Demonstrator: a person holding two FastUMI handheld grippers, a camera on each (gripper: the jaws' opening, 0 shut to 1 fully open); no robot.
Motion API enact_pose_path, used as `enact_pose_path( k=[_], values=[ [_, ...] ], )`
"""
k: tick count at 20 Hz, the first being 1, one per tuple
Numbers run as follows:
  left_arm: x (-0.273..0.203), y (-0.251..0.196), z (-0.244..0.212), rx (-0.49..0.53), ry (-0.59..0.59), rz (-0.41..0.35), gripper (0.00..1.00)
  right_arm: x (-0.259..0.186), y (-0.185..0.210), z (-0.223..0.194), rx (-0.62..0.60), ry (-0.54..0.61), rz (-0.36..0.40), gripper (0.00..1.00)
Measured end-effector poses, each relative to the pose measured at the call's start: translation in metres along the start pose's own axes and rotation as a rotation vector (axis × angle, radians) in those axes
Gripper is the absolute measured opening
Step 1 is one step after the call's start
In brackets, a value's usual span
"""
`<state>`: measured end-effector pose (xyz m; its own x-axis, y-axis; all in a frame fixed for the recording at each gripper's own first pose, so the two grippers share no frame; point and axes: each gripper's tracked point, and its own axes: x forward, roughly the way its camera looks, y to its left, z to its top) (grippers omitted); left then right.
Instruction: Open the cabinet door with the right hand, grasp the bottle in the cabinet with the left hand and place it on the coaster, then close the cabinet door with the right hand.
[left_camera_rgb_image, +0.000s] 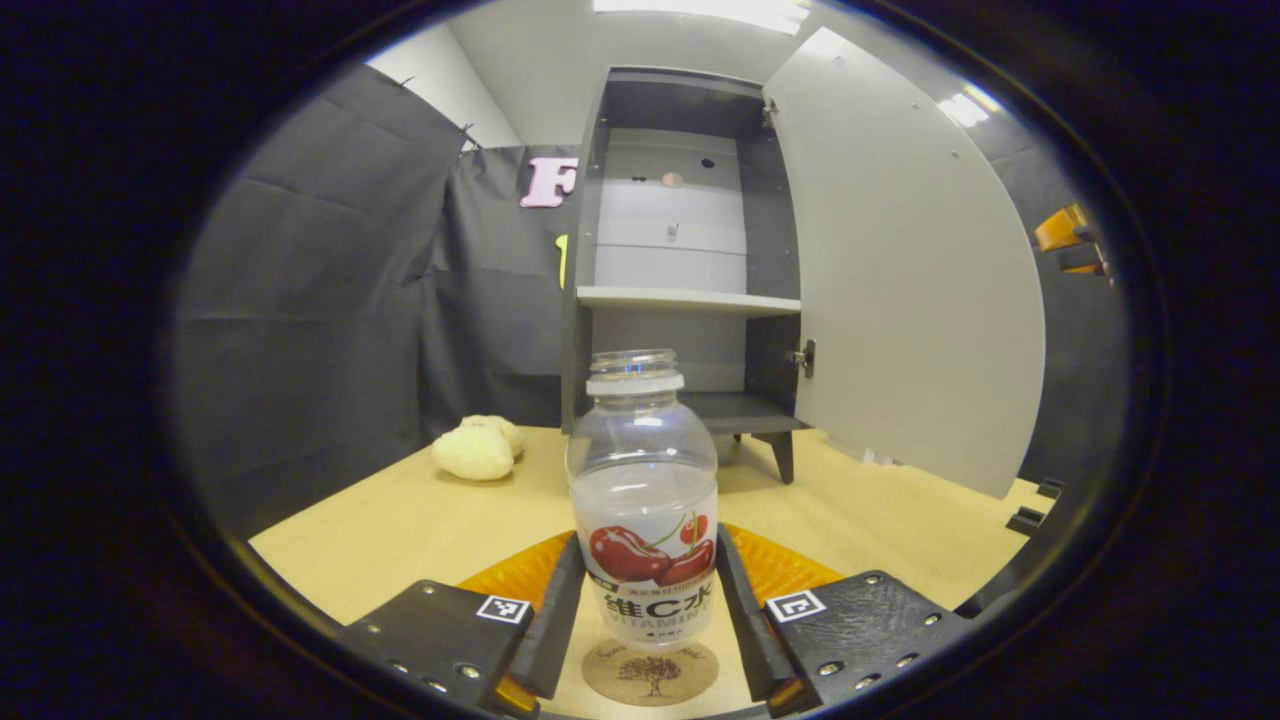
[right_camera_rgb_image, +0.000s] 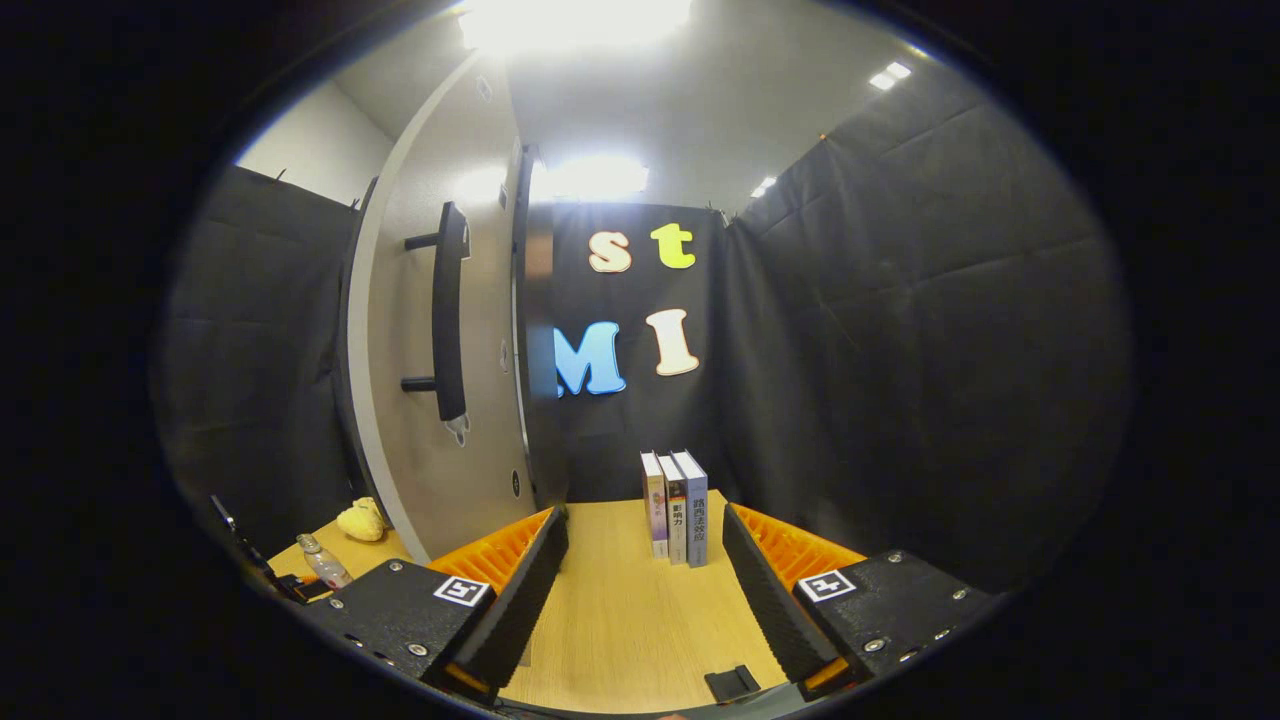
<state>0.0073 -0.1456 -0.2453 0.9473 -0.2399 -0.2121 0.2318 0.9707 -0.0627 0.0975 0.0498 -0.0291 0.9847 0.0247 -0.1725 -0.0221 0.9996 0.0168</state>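
So the clear plastic bottle with the cherry label and no cap (left_camera_rgb_image: 645, 500) is standing upright on the round cork coaster with a tree printed on it (left_camera_rgb_image: 650, 672), right at the near edge of the pale wooden tabletop (left_camera_rgb_image: 400, 520). The left claw (left_camera_rgb_image: 647, 610) sits around the bottle's lower half, one finger on each side, tight up against the label. I honestly can't tell if they're pressing on it or just beside it.

Behind the bottle there's the dark grey cabinet with a light shelf (left_camera_rgb_image: 690, 300), and its pale grey door (left_camera_rgb_image: 900, 270) is swung wide open to the right. A lumpy yellowish soft thing (left_camera_rgb_image: 478, 448) lies on the tabletop left of the cabinet.

In the right gripper view, the right claw (right_camera_rgb_image: 645, 600) is spread open with nothing between its fingers, hanging over bare tabletop. The door's outer face with its long black bar handle (right_camera_rgb_image: 448, 315) is off to its left, not touching. Three upright books (right_camera_rgb_image: 675, 505) stand ahead by the black cloth wall.
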Motion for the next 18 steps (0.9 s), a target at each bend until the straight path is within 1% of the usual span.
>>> enact_pose_path(
  k=[2,5,6,7,8,9,10,11,12,13,15,16,17,18],
  values=[
    [-0.001,0.002,-0.013,0.038,0.014,0.016,0.70,0.002,0.001,-0.001,-0.023,0.000,-0.002,0.96],
    [-0.002,0.000,-0.032,0.079,0.045,0.010,0.70,0.002,0.007,-0.007,-0.040,0.014,0.007,0.96],
    [-0.004,-0.001,-0.031,0.087,0.029,0.010,0.70,0.004,0.009,-0.008,-0.045,0.015,0.007,0.96],
    [-0.006,-0.001,-0.032,0.091,0.032,0.012,0.77,0.005,0.010,-0.008,-0.050,0.016,0.008,0.96],
    [-0.008,-0.002,-0.033,0.091,0.033,0.016,0.70,0.007,0.012,-0.010,-0.052,0.021,0.012,0.96],
    [-0.009,-0.002,-0.033,0.084,0.034,0.021,0.77,0.008,0.016,-0.011,-0.052,0.026,0.021,0.96],
    [-0.012,-0.001,-0.035,0.082,0.041,0.025,0.71,0.008,0.019,-0.010,-0.050,0.025,0.029,0.96],
    [-0.014,-0.001,-0.035,0.076,0.047,0.025,0.72,0.007,0.020,-0.007,-0.051,0.020,0.034,0.96],
    [-0.015,-0.003,-0.032,0.067,0.045,0.023,0.73,0.008,0.021,-0.004,-0.054,0.011,0.035,0.96],
    [-0.016,-0.002,-0.026,0.065,0.037,0.024,0.78,0.009,0.021,-0.001,-0.055,0.003,0.035,0.96],
    [-0.022,-0.005,-0.013,0.078,0.021,0.031,0.78,0.008,0.023,0.008,-0.047,-0.008,0.043,0.96],
    [-0.025,-0.006,-0.008,0.080,0.016,0.033,0.83,0.008,0.022,0.015,-0.042,-0.020,0.043,0.96],
    [-0.028,-0.008,-0.001,0.077,0.011,0.033,0.78,0.010,0.021,0.023,-0.039,-0.036,0.041,0.96],
    [-0.033,-0.009,0.006,0.075,0.004,0.036,0.78,0.010,0.020,0.032,-0.036,-0.053,0.041,0.96]
  ],
)
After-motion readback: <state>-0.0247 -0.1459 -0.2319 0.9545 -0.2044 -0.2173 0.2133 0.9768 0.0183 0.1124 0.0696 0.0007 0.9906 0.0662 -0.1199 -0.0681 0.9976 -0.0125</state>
